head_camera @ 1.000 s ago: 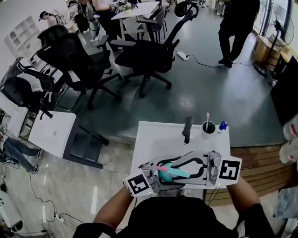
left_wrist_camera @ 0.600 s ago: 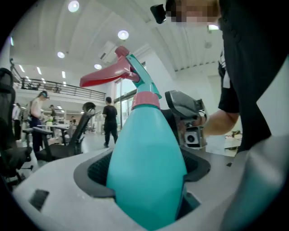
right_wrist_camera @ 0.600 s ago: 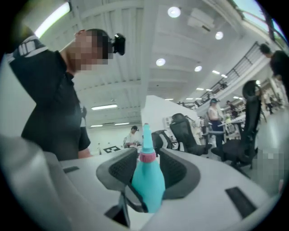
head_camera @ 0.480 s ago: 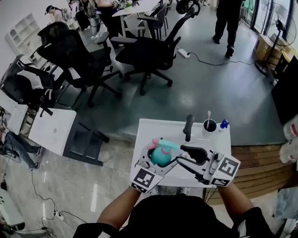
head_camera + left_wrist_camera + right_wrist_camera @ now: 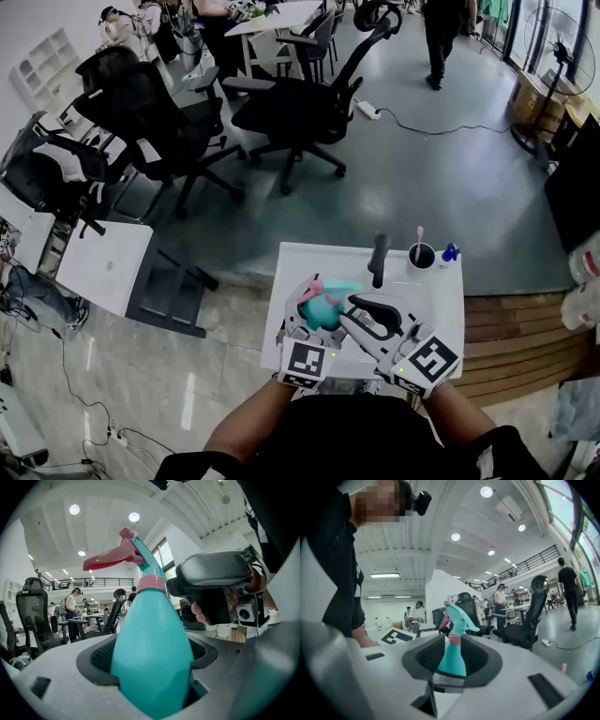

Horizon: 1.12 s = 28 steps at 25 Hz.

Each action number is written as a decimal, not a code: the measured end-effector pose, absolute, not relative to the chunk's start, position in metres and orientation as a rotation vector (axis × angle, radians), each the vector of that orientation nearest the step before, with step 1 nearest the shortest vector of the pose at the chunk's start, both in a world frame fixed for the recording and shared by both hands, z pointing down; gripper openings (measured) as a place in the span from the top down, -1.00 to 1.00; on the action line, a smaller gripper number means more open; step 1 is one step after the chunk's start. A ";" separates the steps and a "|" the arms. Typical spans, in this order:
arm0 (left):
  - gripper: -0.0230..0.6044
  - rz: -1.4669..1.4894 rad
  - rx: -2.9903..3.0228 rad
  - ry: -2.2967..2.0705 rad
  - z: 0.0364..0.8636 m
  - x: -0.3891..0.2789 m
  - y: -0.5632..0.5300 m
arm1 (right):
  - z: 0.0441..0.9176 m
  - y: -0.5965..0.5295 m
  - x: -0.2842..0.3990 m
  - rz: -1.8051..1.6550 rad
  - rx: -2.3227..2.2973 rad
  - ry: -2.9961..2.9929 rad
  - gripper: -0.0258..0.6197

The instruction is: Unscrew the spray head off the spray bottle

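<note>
The teal spray bottle (image 5: 328, 307) has a pink collar (image 5: 151, 582) and a red-pink trigger (image 5: 111, 557). It is held above the white table (image 5: 441, 300). My left gripper (image 5: 315, 321) is shut on its body, which fills the gap between the jaws (image 5: 150, 667). My right gripper (image 5: 347, 315) sits just right of the bottle and points at it. Its jaws have just been closing. In the right gripper view the bottle (image 5: 452, 656) shows small in the gap between the dark pads (image 5: 425, 656), beyond them and untouched. In the left gripper view the right gripper (image 5: 215, 571) hangs beside the collar.
At the table's far edge stand a black upright handle (image 5: 377, 259), a cup (image 5: 420, 256) with a pink-tipped stick, and a small blue thing (image 5: 449, 251). A white side table (image 5: 103, 267) is at left. Black office chairs (image 5: 300, 103) and a walking person (image 5: 441, 37) are beyond.
The bottle rose from lying near the front edge and now sits further out, head turned left. The right gripper swung left towards it. The person at the back walked away.
</note>
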<state>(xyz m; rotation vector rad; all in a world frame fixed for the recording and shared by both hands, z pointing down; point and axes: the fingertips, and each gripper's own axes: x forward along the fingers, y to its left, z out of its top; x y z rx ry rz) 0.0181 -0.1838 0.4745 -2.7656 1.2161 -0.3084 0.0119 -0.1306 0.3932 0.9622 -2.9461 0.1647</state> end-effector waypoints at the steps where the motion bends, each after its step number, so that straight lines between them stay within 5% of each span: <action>1: -0.43 -0.308 -2.760 1.213 0.474 0.019 -0.183 | 0.395 -0.134 0.013 0.162 0.986 -2.933 0.62; 12: -0.43 -0.337 -2.739 1.180 0.482 0.035 -0.174 | 0.394 -0.142 0.008 0.250 1.038 -2.929 0.39; 28: -0.43 -0.209 -2.890 0.968 0.470 0.046 -0.164 | 0.390 -0.138 0.005 0.153 0.783 -2.994 0.50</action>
